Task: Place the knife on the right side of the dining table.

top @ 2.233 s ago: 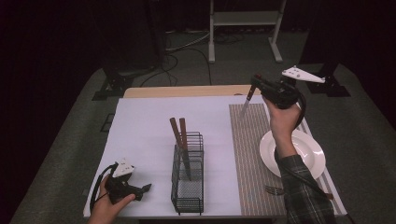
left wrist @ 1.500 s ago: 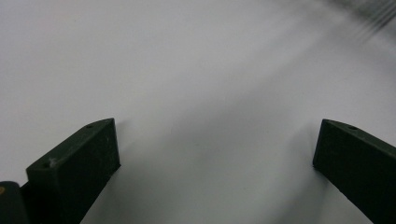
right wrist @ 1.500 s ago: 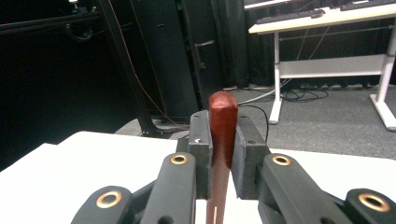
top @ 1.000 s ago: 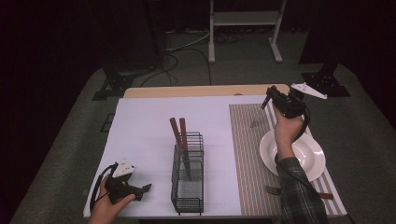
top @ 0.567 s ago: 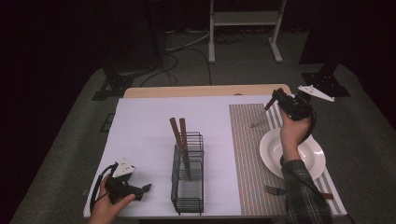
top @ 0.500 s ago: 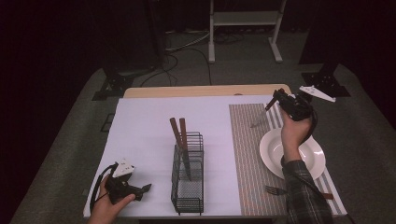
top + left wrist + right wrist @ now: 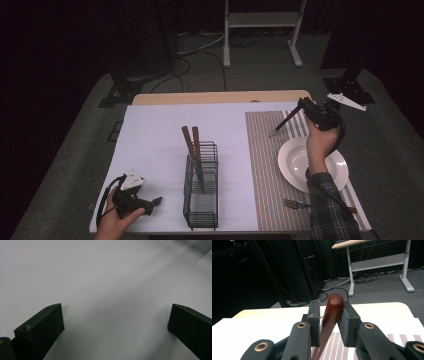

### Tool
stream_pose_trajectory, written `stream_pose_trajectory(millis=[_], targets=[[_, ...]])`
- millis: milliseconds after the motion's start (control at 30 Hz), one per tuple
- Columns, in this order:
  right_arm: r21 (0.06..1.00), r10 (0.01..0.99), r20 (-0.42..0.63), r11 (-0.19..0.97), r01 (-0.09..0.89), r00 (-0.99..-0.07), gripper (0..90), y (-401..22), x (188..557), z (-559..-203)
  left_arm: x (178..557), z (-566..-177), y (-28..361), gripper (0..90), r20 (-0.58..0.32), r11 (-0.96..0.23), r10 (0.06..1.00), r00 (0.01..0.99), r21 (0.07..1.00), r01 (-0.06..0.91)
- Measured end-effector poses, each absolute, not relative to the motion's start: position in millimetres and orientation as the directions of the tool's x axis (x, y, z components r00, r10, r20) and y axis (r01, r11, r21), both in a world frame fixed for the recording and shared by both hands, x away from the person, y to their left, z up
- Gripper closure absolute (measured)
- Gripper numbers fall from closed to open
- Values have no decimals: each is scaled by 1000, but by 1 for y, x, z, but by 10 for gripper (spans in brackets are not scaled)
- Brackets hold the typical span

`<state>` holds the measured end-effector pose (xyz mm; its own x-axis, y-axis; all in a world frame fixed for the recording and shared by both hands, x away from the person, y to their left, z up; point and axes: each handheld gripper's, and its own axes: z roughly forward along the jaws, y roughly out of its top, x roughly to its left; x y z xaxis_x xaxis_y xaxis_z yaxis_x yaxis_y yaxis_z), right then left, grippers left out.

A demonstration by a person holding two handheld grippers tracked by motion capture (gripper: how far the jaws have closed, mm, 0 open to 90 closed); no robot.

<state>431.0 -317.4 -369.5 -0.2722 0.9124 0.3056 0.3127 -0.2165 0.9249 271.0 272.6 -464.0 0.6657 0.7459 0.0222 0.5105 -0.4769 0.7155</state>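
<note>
Right gripper has a wooden-handled utensil between its jaws, which have just been easing open; left gripper rests on the table, jaws spread wide, empty.

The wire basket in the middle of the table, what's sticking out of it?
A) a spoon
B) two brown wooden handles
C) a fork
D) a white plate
B: two brown wooden handles rise out of the black wire basket, while the white plate and the fork lie over on the striped mat.
</note>
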Motion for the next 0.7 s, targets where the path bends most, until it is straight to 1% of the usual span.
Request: stream_pose_trajectory(millis=[467, 700], targets=[[912, 910, 335, -249, 325, -244, 688, -332, 429, -372, 271, -464, 273, 0, 22, -477, 746, 666, 716, 511], [892, 904, 365, -269, 364, -224, 644, -340, 432, -378, 271, -464, 273, 0, 22, -477, 746, 666, 716, 511]])
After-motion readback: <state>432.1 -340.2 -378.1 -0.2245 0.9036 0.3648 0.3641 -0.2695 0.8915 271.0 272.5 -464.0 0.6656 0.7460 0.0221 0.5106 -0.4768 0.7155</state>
